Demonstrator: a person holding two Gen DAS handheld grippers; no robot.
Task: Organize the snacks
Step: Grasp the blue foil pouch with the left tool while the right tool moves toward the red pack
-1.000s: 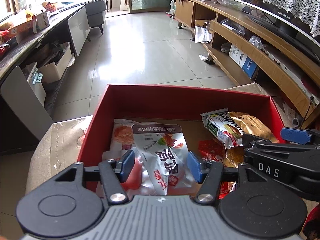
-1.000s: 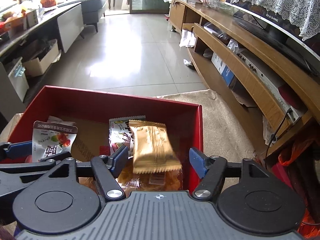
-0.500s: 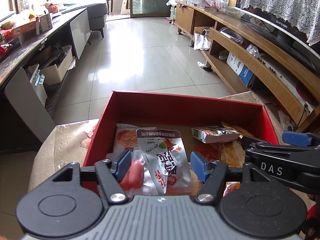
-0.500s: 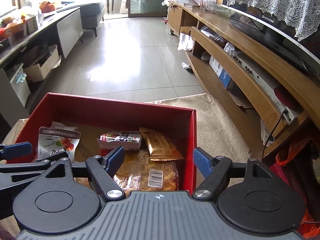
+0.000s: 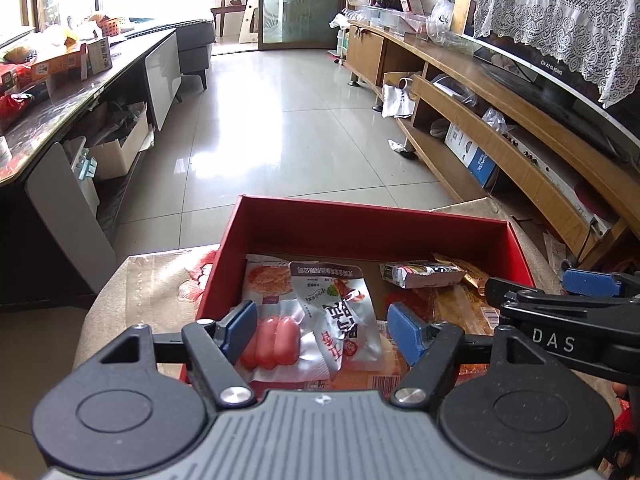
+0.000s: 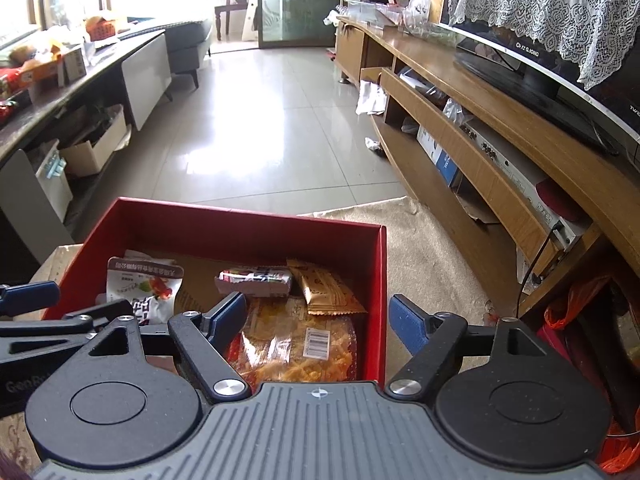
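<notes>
Snacks lie in a red box (image 5: 372, 226) just ahead of both sets of fingers, and from what shows, the sorting looks well along. The left gripper (image 5: 322, 330) hangs over the near left part of the box with its jaws opening; nothing is pinched between the blue fingers (image 5: 240, 326). Below and between them lie a sausage pack (image 5: 272, 340) and a silver pouch (image 5: 340, 316), overlapping, the pouch on top. The right gripper (image 6: 318, 322) hangs over the near right corner, its jaws also opening and empty, one finger over the box and the other outside the right wall. Below it lies a clear bag of orange crisps (image 6: 296, 344). Just beyond that bag, further from the fingers, sit a gold packet (image 6: 326, 290) and a small wrapped bar (image 6: 254, 280), side by side and touching or nearly so.

Judging by this, several snacks are already in the box, loosely laid rather than lined up: some overlap, and bare cardboard shows in the middle and far part. What is left seems to be tidying the arrangement or fetching more. No loose snacks show on the cloth-covered bench (image 6: 420, 256) beside the box, though the area behind the grippers is out of view, so I cannot tell whether more wait there.
</notes>
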